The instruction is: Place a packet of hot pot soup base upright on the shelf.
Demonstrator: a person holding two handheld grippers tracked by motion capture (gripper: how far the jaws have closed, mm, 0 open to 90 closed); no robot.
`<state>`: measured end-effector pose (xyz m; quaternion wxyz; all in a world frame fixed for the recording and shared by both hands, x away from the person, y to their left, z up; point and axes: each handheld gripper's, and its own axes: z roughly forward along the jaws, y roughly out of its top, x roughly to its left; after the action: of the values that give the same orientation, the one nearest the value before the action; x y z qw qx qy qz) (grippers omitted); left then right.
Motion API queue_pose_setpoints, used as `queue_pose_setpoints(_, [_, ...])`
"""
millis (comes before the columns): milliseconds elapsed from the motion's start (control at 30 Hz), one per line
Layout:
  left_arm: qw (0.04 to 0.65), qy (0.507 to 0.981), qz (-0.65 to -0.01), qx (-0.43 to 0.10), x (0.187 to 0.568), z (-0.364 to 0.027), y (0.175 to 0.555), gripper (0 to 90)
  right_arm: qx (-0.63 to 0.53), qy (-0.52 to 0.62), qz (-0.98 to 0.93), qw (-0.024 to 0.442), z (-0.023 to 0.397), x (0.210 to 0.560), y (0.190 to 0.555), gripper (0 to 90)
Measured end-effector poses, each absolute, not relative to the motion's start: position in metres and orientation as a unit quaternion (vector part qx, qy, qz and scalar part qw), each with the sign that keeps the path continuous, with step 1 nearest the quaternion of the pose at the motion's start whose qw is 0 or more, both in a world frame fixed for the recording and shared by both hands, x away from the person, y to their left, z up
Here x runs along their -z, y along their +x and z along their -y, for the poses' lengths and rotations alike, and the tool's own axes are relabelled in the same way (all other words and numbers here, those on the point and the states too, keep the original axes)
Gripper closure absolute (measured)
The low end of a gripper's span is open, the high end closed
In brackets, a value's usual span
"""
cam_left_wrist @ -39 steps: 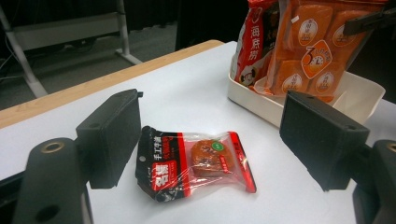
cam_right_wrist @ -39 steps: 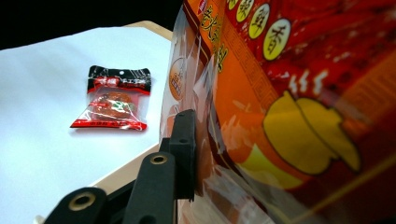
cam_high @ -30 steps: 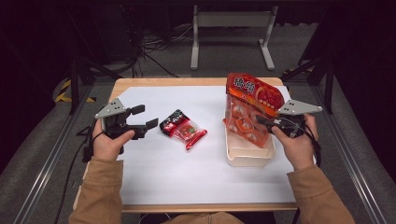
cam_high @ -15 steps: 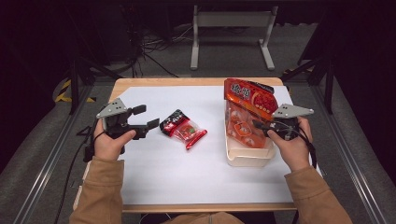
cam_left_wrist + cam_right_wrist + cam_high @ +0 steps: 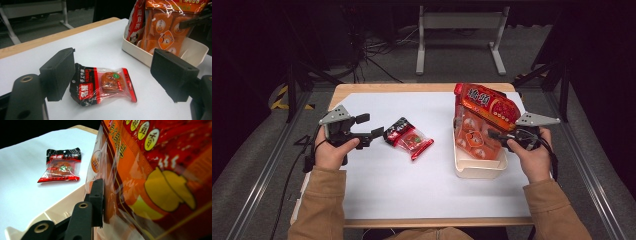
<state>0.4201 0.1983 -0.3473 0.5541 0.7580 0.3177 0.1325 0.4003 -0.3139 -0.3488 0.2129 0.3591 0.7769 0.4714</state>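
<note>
Orange snack bag (image 5: 484, 117) standing in tray (image 5: 477, 169), right hand-held gripper (image 5: 492, 135) clamping it; left hand-held gripper (image 5: 112, 75) agape around small packet (image 5: 103, 85).

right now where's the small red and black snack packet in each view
high view: the small snack packet lies flat on the white table, left of centre.
left gripper view: low centre, between that hand-held gripper's two open jaws, touching neither.
right gripper view: upper left, flat on the table.
shared landmark: the cream tray with the big orange bag standing in it.
</note>
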Motion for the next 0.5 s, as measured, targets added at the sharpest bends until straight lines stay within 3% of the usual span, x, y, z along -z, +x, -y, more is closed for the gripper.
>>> queue_pose_setpoints(67, [0.553, 0.759, -0.318, -0.131, 0.348, -0.198, 0.421, 20.6, -0.472, 0.36, -0.776, 0.214, 0.315, 0.349, 0.4, 65.4])
queue_pose_setpoints(133, [0.55, 0.761, -0.319, -0.13, 0.35, -0.196, 0.423, 20.1, -0.478, 0.365, -0.767, 0.226, 0.317, 0.345, 0.397, 56.2])
queue_pose_setpoints(267, [0.543, 0.765, -0.32, -0.132, 0.351, -0.195, 0.425, 19.0, -0.486, 0.368, -0.76, 0.225, 0.321, 0.341, 0.393, 49.8])
queue_pose_setpoints(300, [0.541, 0.766, -0.319, -0.134, 0.352, -0.195, 0.426, 18.3, -0.484, 0.37, -0.758, 0.232, 0.323, 0.339, 0.391, 44.5])
queue_pose_setpoints(500, [0.528, 0.772, -0.326, -0.138, 0.356, -0.196, 0.431, 17.4, -0.478, 0.38, -0.751, 0.251, 0.331, 0.333, 0.386, 35.3])
